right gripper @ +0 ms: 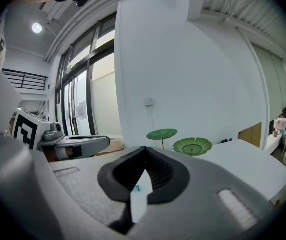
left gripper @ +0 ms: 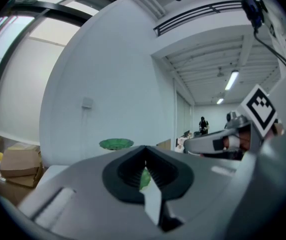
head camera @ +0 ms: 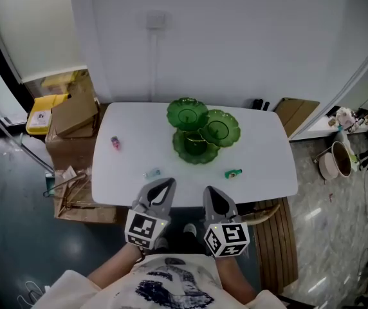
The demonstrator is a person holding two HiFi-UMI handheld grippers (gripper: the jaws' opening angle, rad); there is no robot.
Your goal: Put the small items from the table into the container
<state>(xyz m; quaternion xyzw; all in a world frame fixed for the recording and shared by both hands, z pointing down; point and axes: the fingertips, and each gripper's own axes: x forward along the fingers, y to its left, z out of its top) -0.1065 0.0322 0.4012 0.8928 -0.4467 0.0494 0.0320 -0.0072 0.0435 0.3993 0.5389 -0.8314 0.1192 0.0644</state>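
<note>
A green tiered dish stand [head camera: 200,131] stands at the middle of the white table [head camera: 267,166]. Three small items lie on the table: a pink one [head camera: 114,143] at the left, a clear bluish one [head camera: 152,173] near the front edge, and a green one [head camera: 234,173] at the front right. My left gripper [head camera: 168,183] and right gripper [head camera: 209,191] hang side by side over the table's near edge, both shut with nothing in them. In the left gripper view the left gripper [left gripper: 144,160] points at the stand [left gripper: 116,143]. The right gripper [right gripper: 144,160] faces the stand [right gripper: 193,146] too.
Cardboard boxes [head camera: 74,114] and a yellow box [head camera: 40,116] sit on the floor left of the table. A slatted wooden bench [head camera: 277,237] stands at the table's front right corner. A pot [head camera: 338,159] and clutter lie on the floor at the right.
</note>
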